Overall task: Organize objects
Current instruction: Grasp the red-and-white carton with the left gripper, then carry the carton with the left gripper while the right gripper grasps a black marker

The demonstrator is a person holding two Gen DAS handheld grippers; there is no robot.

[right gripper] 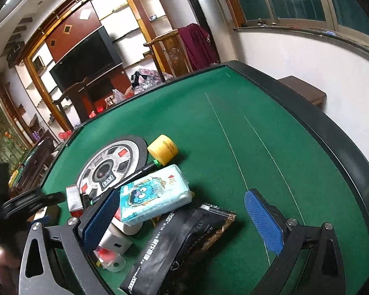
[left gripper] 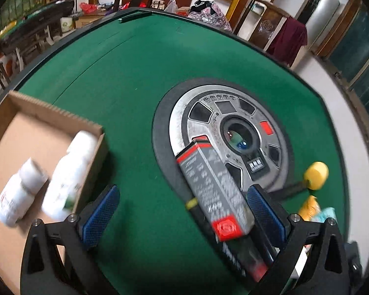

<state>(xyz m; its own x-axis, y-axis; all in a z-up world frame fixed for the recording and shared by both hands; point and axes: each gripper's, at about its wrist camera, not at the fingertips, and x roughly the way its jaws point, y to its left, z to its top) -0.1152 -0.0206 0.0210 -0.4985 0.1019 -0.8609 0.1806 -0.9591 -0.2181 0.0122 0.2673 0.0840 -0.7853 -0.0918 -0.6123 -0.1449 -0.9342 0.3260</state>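
In the left wrist view my left gripper [left gripper: 182,211] is open over the green felt. A long grey carton with red ends [left gripper: 214,189] lies between its fingers, close to the right pad [left gripper: 262,211], and is not clamped. At the left, a cardboard box [left gripper: 49,113] holds two white bottles [left gripper: 71,172] lying on their sides. In the right wrist view my right gripper [right gripper: 184,221] is open above a pile: a light blue tissue pack [right gripper: 155,196], black pouches [right gripper: 184,241], a white box [right gripper: 113,241], a yellow jar [right gripper: 162,149] and a black pen [right gripper: 145,169].
A round silver panel [left gripper: 228,137] is set into the middle of the table [right gripper: 332,135], which has a raised black rim. The yellow jar [left gripper: 316,175] stands to the right of the left gripper. Chairs, shelves and a TV lie beyond the table.
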